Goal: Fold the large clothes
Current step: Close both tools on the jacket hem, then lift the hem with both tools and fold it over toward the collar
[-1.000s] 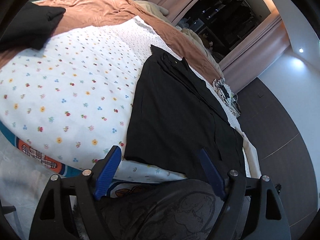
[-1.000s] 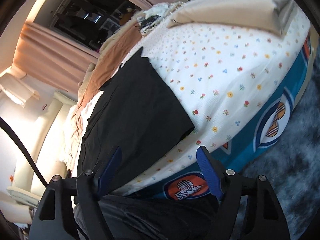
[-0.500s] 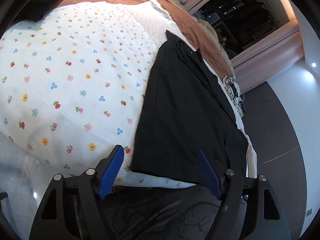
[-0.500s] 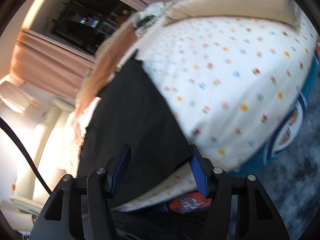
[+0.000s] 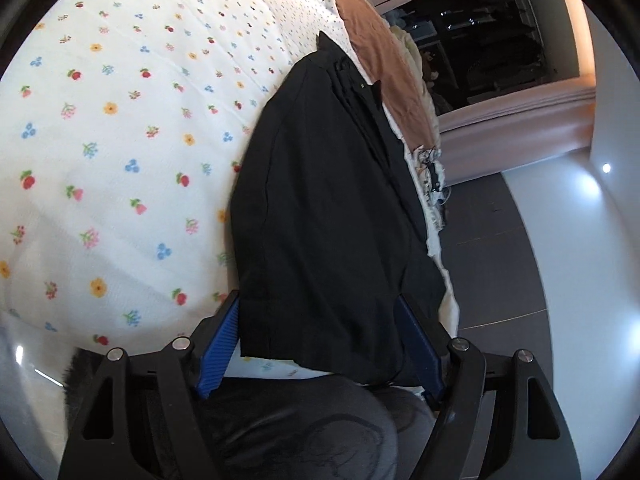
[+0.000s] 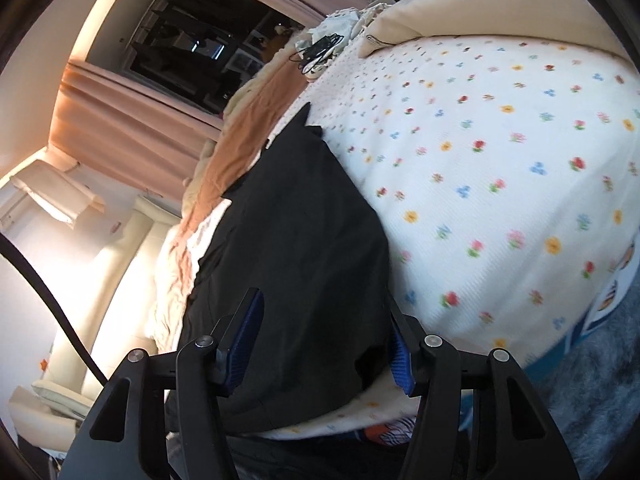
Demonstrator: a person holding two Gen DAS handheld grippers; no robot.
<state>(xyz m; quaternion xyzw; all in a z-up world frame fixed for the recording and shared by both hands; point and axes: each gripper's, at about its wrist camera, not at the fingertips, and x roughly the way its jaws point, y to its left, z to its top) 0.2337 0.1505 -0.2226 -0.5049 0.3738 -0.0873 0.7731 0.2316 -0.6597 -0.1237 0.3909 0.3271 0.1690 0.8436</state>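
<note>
A black garment [image 5: 332, 216] lies flat and partly folded on a white flower-print bedspread [image 5: 120, 140], its collar at the far end. It also shows in the right wrist view [image 6: 296, 248]. My left gripper [image 5: 320, 332] is open, its blue pads on either side of the garment's near hem. My right gripper [image 6: 324, 336] is open too, its pads straddling the garment's near edge at the other corner. Neither holds cloth.
A brown blanket [image 5: 376, 40] runs along the far side of the bed. A beige pillow [image 6: 480, 8] and tangled cables [image 6: 320, 50] lie at the far end. Pink curtains [image 6: 132, 120] and a dark window stand behind. Grey rug [image 6: 600, 400] beside the bed.
Both grippers have moved forward and down to the garment's near edge, so the hem now lies between each pair of open pads. The garment has not moved.
</note>
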